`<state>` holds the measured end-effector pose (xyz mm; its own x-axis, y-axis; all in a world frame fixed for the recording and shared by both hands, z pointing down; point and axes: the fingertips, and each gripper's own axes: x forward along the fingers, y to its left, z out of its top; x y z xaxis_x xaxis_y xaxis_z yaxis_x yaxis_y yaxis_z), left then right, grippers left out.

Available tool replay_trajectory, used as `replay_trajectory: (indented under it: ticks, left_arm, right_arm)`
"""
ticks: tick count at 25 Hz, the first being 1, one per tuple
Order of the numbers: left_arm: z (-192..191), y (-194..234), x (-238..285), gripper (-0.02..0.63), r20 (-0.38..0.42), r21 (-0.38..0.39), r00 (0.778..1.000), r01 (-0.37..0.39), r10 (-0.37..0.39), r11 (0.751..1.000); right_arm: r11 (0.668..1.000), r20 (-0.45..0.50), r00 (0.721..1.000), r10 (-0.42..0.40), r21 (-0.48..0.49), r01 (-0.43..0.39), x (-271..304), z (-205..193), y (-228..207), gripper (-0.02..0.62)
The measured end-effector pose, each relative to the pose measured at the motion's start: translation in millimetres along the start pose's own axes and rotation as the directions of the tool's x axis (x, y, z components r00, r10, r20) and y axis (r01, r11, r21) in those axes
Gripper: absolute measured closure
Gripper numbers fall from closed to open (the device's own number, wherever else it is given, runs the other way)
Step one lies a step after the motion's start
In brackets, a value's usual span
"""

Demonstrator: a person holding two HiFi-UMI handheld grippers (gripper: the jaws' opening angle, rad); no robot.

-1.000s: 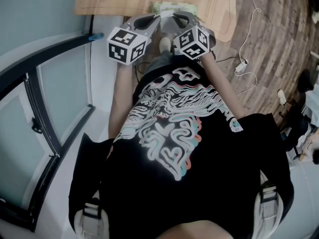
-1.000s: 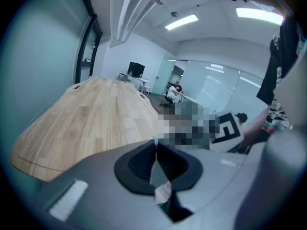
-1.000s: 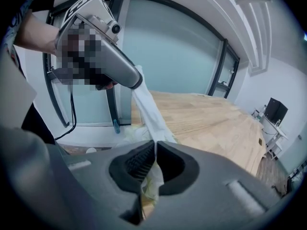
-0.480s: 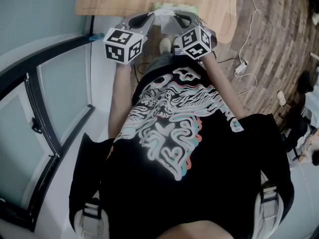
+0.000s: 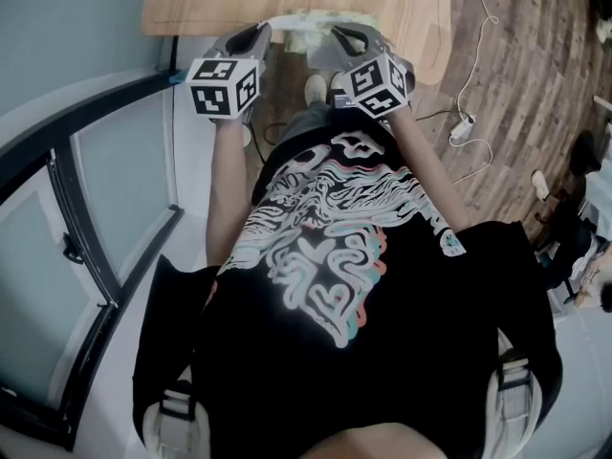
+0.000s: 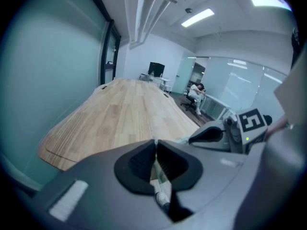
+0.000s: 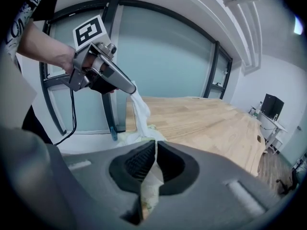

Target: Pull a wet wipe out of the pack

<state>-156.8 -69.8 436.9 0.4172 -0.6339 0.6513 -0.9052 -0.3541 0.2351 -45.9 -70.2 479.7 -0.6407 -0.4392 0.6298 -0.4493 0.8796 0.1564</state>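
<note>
A pale green wet wipe pack lies at the near edge of the wooden table. My right gripper is shut on the pack's edge; in the right gripper view the wrapper is pinched between the jaws. My left gripper is shut on a white wipe. The wipe stretches in a twisted strip from the left gripper down into the pack. In the left gripper view the jaws are closed, with a bit of white wipe showing behind them.
The table runs long and bare away from me. A glass wall with black frames stands at my left. Cables and a power strip lie on the wood floor to the right. My own body fills the lower head view.
My left gripper has swung to the left, away from the right gripper, drawing the white wipe out of the pack. The right gripper has stayed put on the pack.
</note>
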Motion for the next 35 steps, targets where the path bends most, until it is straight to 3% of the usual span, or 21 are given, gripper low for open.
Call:
replay_trajectory:
  ticks: [8, 12, 16, 24, 28, 31, 35]
  left_arm:
    - [-15.9, 40.9, 9.4, 0.607, -0.068, 0.033, 0.992, -0.103, 0.105, 0.994]
    - [-35.1, 52.0, 24.7, 0.607, -0.160, 0.075, 0.983, -0.084, 0.095, 0.994]
    - [-41.3, 60.1, 39.1, 0.607, -0.193, 0.098, 0.977, -0.067, 0.085, 0.993]
    - [-43.8, 68.3, 59.0, 0.606, -0.193, 0.216, 0.976, -0.059, 0.102, 0.975]
    - [-42.7, 68.6, 67.8, 0.604, -0.150, 0.297, 0.980, -0.083, 0.132, 0.951]
    - [-42.2, 69.3, 73.2, 0.604, -0.126, 0.311, 0.983, -0.090, 0.134, 0.946]
    - [-30.4, 69.6, 73.1, 0.472, -0.051, 0.291, 0.990, -0.113, 0.133, 0.950]
  right_arm:
    - [1.000, 0.034, 0.999, -0.014, 0.020, 0.014, -3.8, 9.4, -5.1, 0.581]
    - [0.998, 0.066, 0.997, -0.044, 0.054, 0.041, -5.7, 19.9, -12.6, 0.583]
    - [0.994, 0.074, 0.995, -0.071, 0.087, 0.064, -6.4, 23.8, -17.4, 0.581]
    - [0.983, 0.050, 0.992, -0.112, 0.151, 0.103, -1.7, 13.1, -17.0, 0.582]
    - [0.978, 0.043, 0.991, -0.130, 0.170, 0.121, -1.5, 12.7, -18.9, 0.581]
    - [0.974, 0.051, 0.988, -0.147, 0.183, 0.136, -3.1, 14.4, -21.9, 0.583]
    - [0.968, 0.046, 0.985, -0.166, 0.196, 0.154, -8.7, 11.9, -26.5, 0.582]
